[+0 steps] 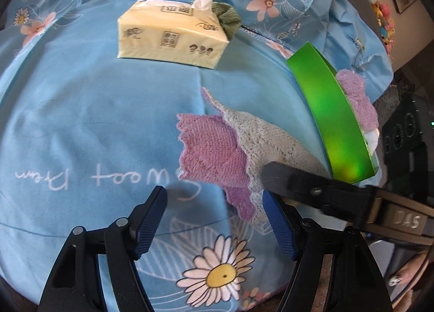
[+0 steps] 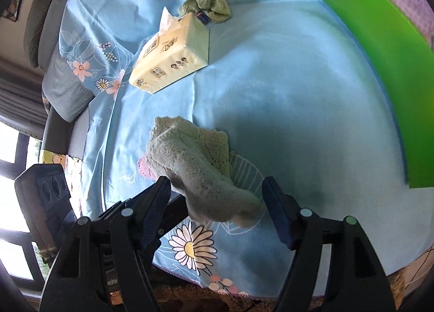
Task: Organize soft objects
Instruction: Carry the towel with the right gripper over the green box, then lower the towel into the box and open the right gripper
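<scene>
Both grippers' jaws wide — folded cloth [image 2: 195, 165] apparently loose between the right gripper's [image 2: 217, 203].

Black plastic left gripper [image 1: 214, 219], right gripper [image 2: 217, 203]: blue ribbed pads, silver screws.

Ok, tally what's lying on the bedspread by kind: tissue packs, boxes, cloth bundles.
Tissue pack: 1
Green box: 1
Cloth bundles: 3, namely the green cloth behind the pack, the purple-and-grey cloth in the middle, and the purple cloth in the box
Total: 5
</scene>
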A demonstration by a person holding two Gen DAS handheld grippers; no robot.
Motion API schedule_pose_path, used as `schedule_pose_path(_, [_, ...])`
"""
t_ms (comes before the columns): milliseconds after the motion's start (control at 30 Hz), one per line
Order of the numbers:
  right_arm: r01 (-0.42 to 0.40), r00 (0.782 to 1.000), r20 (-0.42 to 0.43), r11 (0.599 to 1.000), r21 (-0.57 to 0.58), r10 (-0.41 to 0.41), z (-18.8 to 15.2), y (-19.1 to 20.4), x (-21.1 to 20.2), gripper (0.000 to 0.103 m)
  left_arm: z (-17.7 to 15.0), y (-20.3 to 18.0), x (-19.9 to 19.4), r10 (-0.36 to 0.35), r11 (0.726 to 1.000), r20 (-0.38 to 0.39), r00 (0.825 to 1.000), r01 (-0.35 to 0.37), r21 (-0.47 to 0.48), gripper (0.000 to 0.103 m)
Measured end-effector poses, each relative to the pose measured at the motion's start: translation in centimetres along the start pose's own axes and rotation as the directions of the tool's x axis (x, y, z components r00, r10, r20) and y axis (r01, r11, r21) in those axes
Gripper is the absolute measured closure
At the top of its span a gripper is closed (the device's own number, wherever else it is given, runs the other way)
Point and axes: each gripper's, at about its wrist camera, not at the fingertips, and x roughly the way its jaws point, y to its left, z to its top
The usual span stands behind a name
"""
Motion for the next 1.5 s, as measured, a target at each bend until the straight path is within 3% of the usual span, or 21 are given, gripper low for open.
schedule_pose_path(167, [-0.045, 0.999, 0.001, 0.999, 0.029, 0.045, 0.5, -0.9, 0.7, 0.067, 0.1, -1.6, 1.0, 0.033, 0.997, 0.017, 0.999, -0.034, 0.068, 0.045])
schedule_pose_path(233, [-0.062, 0.998, 0.005, 0.998, 0.034, 0.062, 0.7, -1.0, 0.6, 0.076, 0.2, -2.2, 1.1, 0.002, 0.997, 0.01, 1.0, -0.003, 0.081, 0.06])
schedule_pose_path(367, [-0.06, 0.996, 0.063, 0.998, 0.027, 0.058, 1.0, -0.9, -1.2, 0.078, 1.3, -4.1, 0.4, -0.029, 0.991, 0.03, 0.999, 0.025, 0.128, 0.063])
schedule_pose_path(533, [-0.057, 0.976, 0.212, 0.998, 0.011, 0.053, 2.7, -0.8, -7.0, 0.078, 4.1, -8.6, -1.6, -0.114, 0.972, 0.086, 0.99, 0.093, 0.218, 0.063])
schedule_pose_path(700, [-0.023, 0.93, 0.366, 1.0, 0.008, 0.019, 5.2, -1.5, -12.9, 0.078, 7.4, -13.9, -2.3, -0.191, 0.94, 0.127, 0.973, 0.143, 0.31, 0.063])
schedule_pose_path(900, [-0.022, 0.881, 0.473, 0.998, 0.064, -0.011, 8.1, -4.6, -17.5, 0.078, 10.8, -19.4, -0.8, -0.246, 0.903, 0.122, 0.962, 0.181, 0.39, 0.063])
schedule_pose_path(1067, [-0.016, 0.86, 0.509, 0.994, 0.11, -0.042, 10.2, -7.4, -19.6, 0.078, 13.4, -22.1, 2.0, -0.294, 0.888, 0.067, 0.954, 0.246, 0.387, 0.063])
schedule_pose_path(1200, [0.011, 0.852, 0.515, 0.988, 0.156, -0.091, 11.5, -9.4, -19.8, 0.078, 14.4, -23.7, 4.3, -0.292, 0.889, 0.023, 0.956, 0.263, 0.374, 0.063])
schedule_pose_path(1500, [0.01, 0.867, 0.478, 0.965, 0.26, -0.138, 13.7, -14.3, -18.5, 0.077, 14.9, -25.4, 9.3, -0.246, 0.903, -0.043, 0.968, 0.245, 0.354, 0.063])
